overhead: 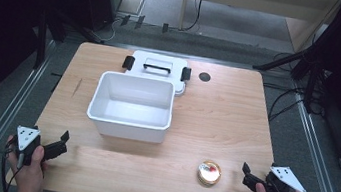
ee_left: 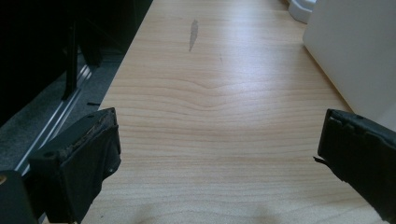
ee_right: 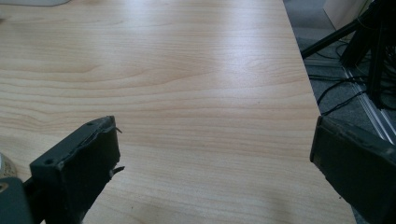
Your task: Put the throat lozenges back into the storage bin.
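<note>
Both claws spread wide and empty at the near counter corners.

The left claw and right claw hover over bare counter, touching nothing. An open white box sits mid-counter, long axis left-right, its lid just behind. A round gold tin lies near the right claw.

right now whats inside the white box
Nothing: the white box is open and its bare floor shows. Its near inner wall is hidden by the rim. Its lid lies behind it.
</note>
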